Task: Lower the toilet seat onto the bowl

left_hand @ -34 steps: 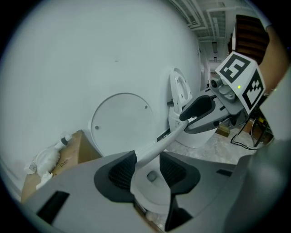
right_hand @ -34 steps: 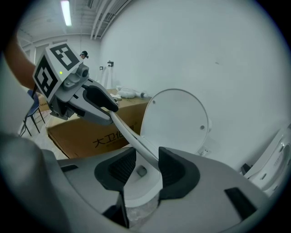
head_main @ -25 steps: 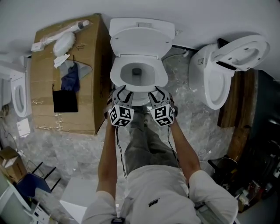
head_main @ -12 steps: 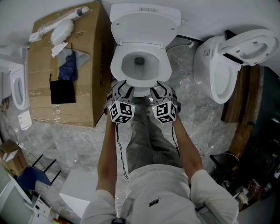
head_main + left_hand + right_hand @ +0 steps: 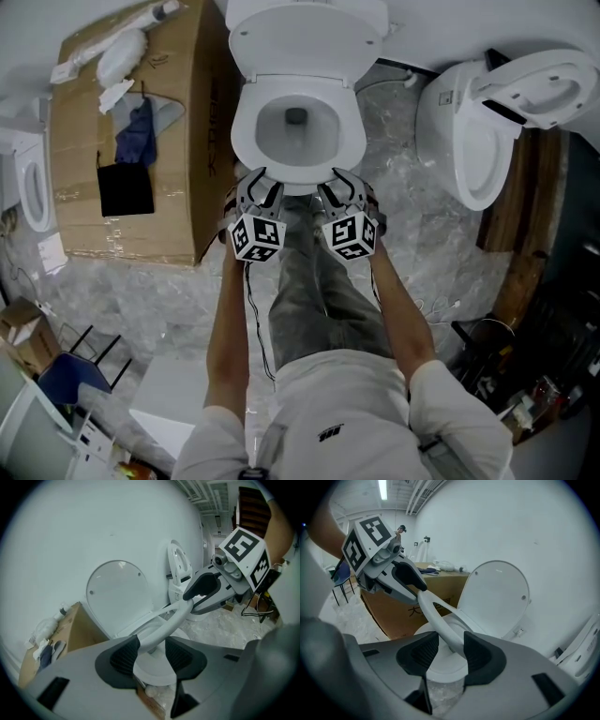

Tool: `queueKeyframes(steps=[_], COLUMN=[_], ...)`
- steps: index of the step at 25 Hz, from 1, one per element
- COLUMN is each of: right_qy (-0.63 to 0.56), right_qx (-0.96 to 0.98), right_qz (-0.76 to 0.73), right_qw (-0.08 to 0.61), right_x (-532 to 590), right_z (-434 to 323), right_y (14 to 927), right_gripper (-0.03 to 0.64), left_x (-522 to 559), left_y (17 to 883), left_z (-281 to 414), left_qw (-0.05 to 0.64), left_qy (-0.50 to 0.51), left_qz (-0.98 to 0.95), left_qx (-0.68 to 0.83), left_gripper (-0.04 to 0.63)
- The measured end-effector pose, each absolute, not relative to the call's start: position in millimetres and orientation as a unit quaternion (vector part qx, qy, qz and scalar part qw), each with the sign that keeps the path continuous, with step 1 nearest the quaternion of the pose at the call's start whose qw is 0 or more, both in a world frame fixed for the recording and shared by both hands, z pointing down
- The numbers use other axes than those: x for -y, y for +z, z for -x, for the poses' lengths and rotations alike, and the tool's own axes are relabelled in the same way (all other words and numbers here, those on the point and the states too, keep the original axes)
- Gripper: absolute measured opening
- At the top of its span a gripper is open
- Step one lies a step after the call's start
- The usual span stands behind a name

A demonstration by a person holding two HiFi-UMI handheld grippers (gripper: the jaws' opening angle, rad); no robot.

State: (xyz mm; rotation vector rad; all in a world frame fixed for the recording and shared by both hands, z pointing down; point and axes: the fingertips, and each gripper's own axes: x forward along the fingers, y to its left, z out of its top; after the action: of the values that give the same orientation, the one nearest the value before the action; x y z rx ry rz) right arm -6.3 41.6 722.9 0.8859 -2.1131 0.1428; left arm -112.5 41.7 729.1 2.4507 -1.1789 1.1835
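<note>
White toilet seat (image 5: 434, 609) between right tongs (image 5: 451, 649)

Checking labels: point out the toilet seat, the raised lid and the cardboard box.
toilet seat (image 5: 165, 626), left gripper view, front arc of the ring.
lid (image 5: 302, 42), head view, middle of its face.
cardboard box (image 5: 178, 202), head view, bare top panel.

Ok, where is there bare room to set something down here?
Free: the cardboard box, near end past the black square; the floor between middle toilet and right toilet. Crowded: the box's far end, with bag and blue cloth.
</note>
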Motion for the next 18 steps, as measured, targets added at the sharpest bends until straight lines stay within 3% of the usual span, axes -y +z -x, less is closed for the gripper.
queueKeyframes(steps=[18], right_qy=[0.059], right_qx=[0.835], right_qz=[-0.311], right_qw=[0.45], right_x=[-78], right_z=[7], right_y=[781], right_gripper=[0.186], left_x=[-79], left_y=[787], left_z=[113], left_qw=[0.098], left_qy=[0.434], left_qz=[-0.813], left_qx=[0.375], left_gripper=[0.204])
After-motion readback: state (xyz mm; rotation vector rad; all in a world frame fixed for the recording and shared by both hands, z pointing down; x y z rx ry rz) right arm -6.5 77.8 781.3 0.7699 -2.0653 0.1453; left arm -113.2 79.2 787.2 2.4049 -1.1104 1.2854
